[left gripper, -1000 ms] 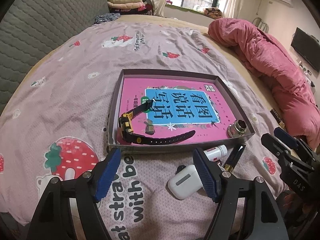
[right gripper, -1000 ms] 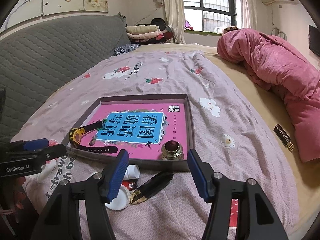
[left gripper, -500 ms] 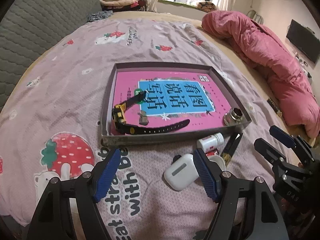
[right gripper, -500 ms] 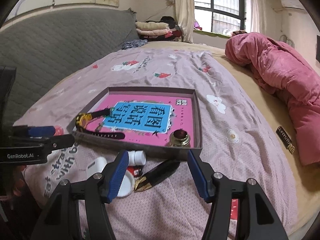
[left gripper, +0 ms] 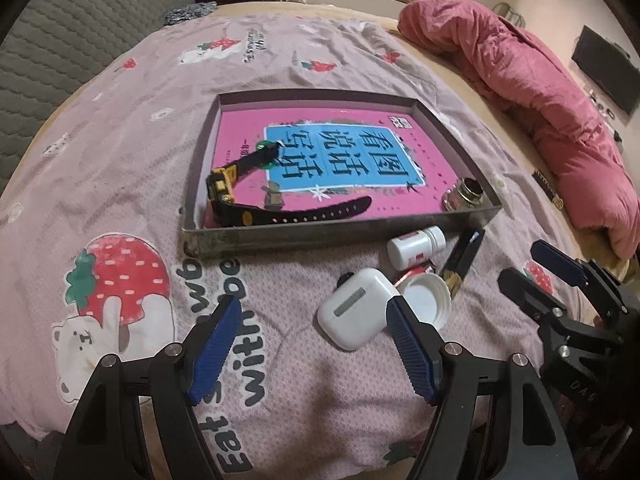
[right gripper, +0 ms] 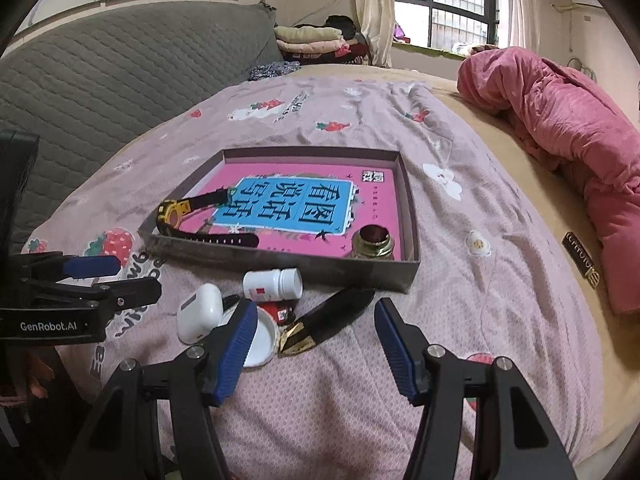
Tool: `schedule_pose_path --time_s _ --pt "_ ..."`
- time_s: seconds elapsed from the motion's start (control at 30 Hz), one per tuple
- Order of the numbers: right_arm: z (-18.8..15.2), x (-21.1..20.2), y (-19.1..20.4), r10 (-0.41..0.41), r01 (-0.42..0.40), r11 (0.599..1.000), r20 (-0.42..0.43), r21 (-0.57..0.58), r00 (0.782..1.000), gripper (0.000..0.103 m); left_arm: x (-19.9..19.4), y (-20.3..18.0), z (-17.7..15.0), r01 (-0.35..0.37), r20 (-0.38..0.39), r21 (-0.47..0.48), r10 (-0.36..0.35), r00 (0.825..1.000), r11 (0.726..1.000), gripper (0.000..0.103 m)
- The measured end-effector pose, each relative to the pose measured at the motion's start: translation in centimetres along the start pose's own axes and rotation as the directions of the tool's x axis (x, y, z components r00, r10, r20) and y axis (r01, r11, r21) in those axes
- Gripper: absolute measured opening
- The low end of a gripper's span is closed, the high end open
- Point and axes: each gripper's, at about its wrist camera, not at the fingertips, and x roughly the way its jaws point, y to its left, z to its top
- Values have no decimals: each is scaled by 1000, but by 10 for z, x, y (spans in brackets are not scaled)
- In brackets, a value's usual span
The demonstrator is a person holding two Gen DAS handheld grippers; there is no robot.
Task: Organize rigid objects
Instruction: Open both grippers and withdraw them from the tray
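Both tongs are released, jaws spread wide, grasping nothing. The left tongs (left gripper: 314, 344) hover above the bedsheet (left gripper: 132, 152) in front of the tray (left gripper: 320, 236); the right tongs (right gripper: 316, 344) hover just beside them, over the loose items.

Inside the tray lies a pink book (left gripper: 344, 152). On it rest a black-and-yellow watch (left gripper: 236, 196) at the near left and a brass cap (left gripper: 464, 198) in the near right corner.

Outside the tray, on the bedsheet just before its near wall: a white earbud case (left gripper: 354, 314), a white pill bottle (left gripper: 414, 246) lying on its side, a white lid (left gripper: 426, 300) open side up, and a black-and-gold pen cap (right gripper: 324, 322). A small red-and-black item sits between bottle and lid; I cannot tell what it is. The case touches the lid's edge.

A pink quilt (right gripper: 560, 128) lies well apart at the right.
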Motion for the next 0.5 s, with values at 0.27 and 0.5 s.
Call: schedule_pose_path --time_s 0.27,0.5 --pt "-6 3 9 1 -2 999 -33 -37 999 61 9 -7 -8 20 -36 22 -20 999 1000 76" --pt "-12 7 10 -3 -1 999 -67 -48 998 61 18 -6 -16 32 -77 8 -31 997 999 76"
